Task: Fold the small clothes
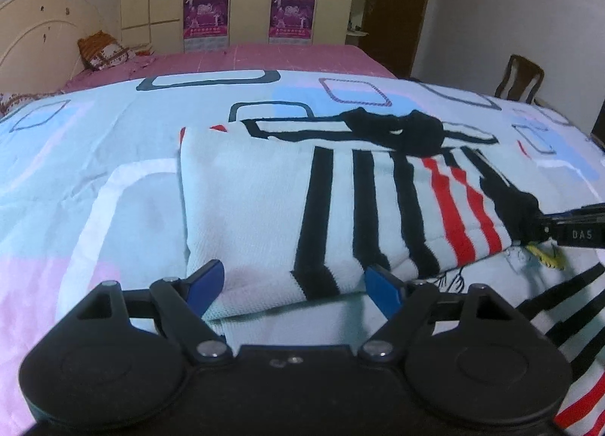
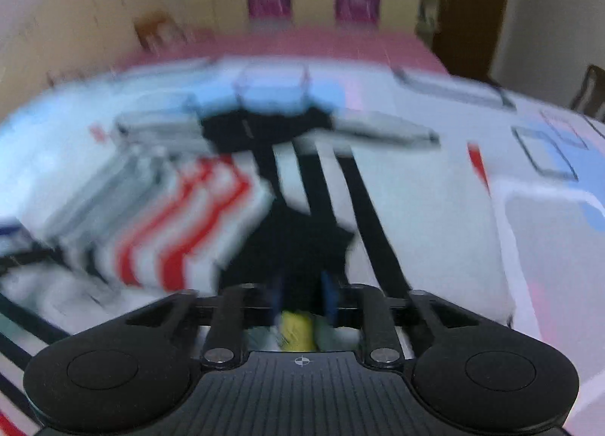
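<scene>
**Striped top half folded, both grippers at its near edge**

Closest to our left wrist camera sat the left gripper [image 1: 295, 286], its blue-tipped fingers [image 1: 206, 283] spread wide with nothing clamped, straddling the near edge of the striped garment [image 1: 264, 209]. That garment, a white knit with black and red stripes, lay partly folded on the patterned bedsheet [image 1: 94, 133], its black collar [image 1: 393, 129] at the far end, so its long axis ran away from our fingers toward the pink mattress [image 1: 264, 56] beyond.

To the right of the garment's red stripes, our right gripper [image 1: 567, 231] came in from the side, narrowed onto a black cuff or corner [image 1: 518, 205]. The right wrist view was heavily blurred, but the fingers [image 2: 329, 294] looked drawn close together on dark fabric [image 2: 295, 247].

We judged that the fold depended on that right corner travelling across the stripes toward the left side, while the left gripper, nearer the plain white half, could pin the edge.

No containers were visible.
</scene>
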A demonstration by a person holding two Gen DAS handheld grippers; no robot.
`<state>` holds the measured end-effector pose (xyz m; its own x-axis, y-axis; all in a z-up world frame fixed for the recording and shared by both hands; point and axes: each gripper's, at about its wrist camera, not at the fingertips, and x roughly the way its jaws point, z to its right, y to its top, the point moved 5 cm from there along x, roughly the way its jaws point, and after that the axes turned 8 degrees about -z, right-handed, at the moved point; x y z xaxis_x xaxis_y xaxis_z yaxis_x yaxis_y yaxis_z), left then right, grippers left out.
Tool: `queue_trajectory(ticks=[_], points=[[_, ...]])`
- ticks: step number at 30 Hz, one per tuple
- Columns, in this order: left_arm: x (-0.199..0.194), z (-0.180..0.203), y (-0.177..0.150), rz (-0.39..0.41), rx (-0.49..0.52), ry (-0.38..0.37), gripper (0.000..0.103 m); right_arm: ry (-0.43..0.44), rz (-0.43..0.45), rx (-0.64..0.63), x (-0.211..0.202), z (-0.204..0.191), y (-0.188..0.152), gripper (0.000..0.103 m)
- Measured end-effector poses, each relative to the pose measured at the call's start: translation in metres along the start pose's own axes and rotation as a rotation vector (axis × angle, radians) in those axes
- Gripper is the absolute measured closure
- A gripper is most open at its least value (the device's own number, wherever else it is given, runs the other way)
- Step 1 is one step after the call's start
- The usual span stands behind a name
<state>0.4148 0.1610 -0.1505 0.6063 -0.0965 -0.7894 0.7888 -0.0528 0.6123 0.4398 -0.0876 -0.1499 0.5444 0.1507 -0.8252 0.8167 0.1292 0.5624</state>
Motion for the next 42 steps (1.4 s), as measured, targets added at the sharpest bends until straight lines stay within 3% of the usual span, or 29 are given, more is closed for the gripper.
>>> queue_trajectory(ticks=[8, 11, 12, 13, 14, 23, 27, 28, 30, 35, 42], points=[[0.004, 0.010, -0.005, -0.006, 0.070, 0.067, 0.021, 0.013, 0.016, -0.012, 0.005, 0.005, 0.001, 0.082], [0.001, 0.016, -0.005, -0.027, 0.102, 0.101, 0.019, -0.020, 0.009, -0.031, -0.002, 0.008, 0.001, 0.055], [-0.003, 0.017, -0.004, -0.030, 0.107, 0.114, 0.013, -0.009, 0.020, -0.022, -0.010, 0.010, 0.000, 0.042], [-0.008, 0.017, -0.004, -0.026, 0.104, 0.135, 0.006, 0.019, 0.046, -0.008, -0.019, 0.014, -0.001, 0.036], [-0.014, 0.017, -0.004, -0.015, 0.093, 0.163, 0.000, 0.033, 0.063, 0.001, -0.026, 0.016, -0.002, 0.036], [-0.068, 0.027, -0.021, 0.043, 0.037, 0.157, 0.001, 0.100, 0.097, 0.052, -0.083, 0.045, -0.042, 0.036], [-0.085, 0.024, -0.049, 0.026, -0.021, 0.138, 0.010, 0.134, 0.101, 0.122, -0.109, 0.066, -0.071, 0.038], [-0.089, 0.022, -0.059, 0.018, -0.040, 0.135, 0.011, 0.138, 0.098, 0.129, -0.114, 0.070, -0.078, 0.047], [-0.096, 0.018, -0.080, -0.009, -0.077, 0.124, 0.015, 0.149, 0.087, 0.142, -0.124, 0.080, -0.096, 0.054], [-0.113, 0.011, -0.126, -0.064, -0.149, 0.096, 0.025, 0.177, 0.054, 0.188, -0.141, 0.101, -0.140, 0.054], [-0.130, 0.018, -0.167, -0.089, -0.258, -0.013, 0.029, 0.257, -0.006, 0.295, -0.152, 0.112, -0.195, 0.054]])
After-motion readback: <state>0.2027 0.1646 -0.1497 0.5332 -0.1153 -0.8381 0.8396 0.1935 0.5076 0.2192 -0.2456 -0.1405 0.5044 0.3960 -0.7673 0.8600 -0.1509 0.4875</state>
